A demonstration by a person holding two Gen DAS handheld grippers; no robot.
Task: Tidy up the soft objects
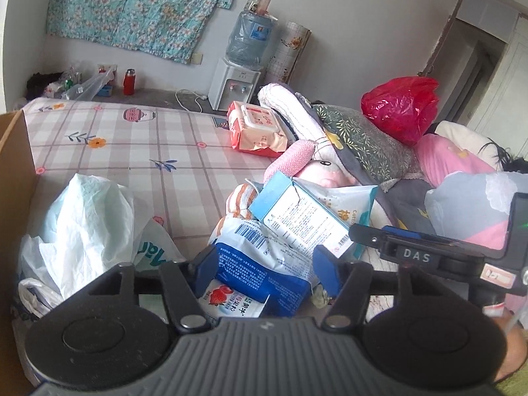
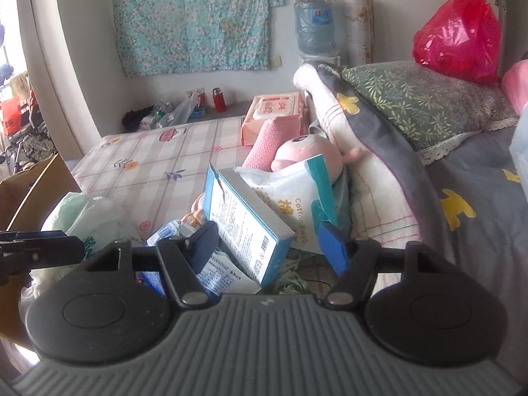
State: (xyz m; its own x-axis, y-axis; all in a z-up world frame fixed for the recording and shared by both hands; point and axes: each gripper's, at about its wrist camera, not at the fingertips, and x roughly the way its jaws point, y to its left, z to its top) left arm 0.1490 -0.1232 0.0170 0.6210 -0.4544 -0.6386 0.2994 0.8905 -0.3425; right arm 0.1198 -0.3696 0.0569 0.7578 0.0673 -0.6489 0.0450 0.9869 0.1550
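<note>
Left wrist view: the left gripper (image 1: 264,264) stands half open, its blue pads flanking a blue-and-white soft pack (image 1: 264,264) without visibly pressing it; no grip can be confirmed. White plastic bags (image 1: 85,224) lie to its left, a blue box (image 1: 303,217) just ahead, and the right gripper's finger crosses at right.

Right wrist view: the right gripper (image 2: 270,247) is likewise partly open, straddling the lower corner of the blue box (image 2: 244,224), with a cotton-swab pack (image 2: 297,204) and pink plush toy (image 2: 307,155) beyond. Judged step: reaching for the pile. Next, each gripper needs to settle squarely and close on one item.

Floral cloth (image 1: 132,10) on grey wall (image 1: 346,16).
</note>
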